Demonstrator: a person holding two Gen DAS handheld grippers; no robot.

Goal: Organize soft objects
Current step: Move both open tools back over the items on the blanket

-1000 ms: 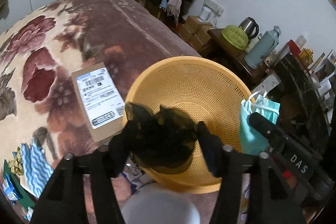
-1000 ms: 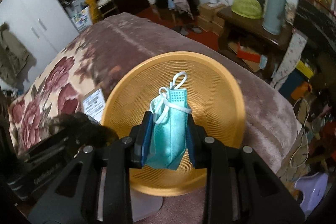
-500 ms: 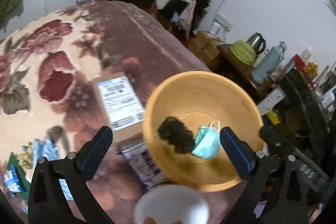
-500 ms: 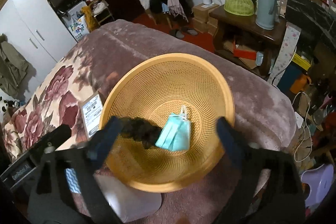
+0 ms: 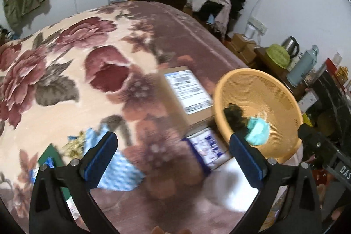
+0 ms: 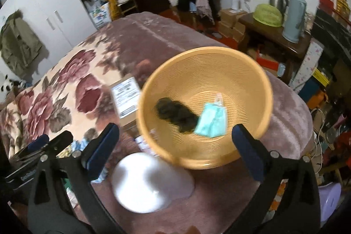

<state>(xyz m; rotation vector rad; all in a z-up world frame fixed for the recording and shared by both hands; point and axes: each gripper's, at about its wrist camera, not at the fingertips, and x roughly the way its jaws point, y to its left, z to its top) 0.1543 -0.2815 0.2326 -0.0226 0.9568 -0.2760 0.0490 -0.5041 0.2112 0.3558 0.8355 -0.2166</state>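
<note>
From the left wrist we see our left gripper [image 5: 173, 152] spread wide with nothing between its blue pads [image 5: 101, 157]; a second ago those pads were pinching the black mesh cloth [image 5: 235, 116] over the basket. That cloth now lies inside the orange basket [image 5: 283, 100], touching the teal face mask [image 5: 258, 131] beside it. The basket has slid from the middle of this view to its right side, and the floral blanket [image 5: 65, 84] fills most of the picture, with the cardboard box [image 5: 186, 91] just left of the basket and a blue wavy-patterned cloth [image 5: 122, 170] near the left pad.

From the right wrist our right gripper [image 6: 175, 146] also stands wide and empty, where a second ago it clamped the mask. The mask [image 6: 211, 120] rests on the basket [image 6: 252, 84] floor against the black cloth [image 6: 175, 112]. An overturned white bowl [image 6: 151, 181] sits just in front of the basket, and the left gripper's tip [image 6: 50, 144] shows at the left edge.
</note>
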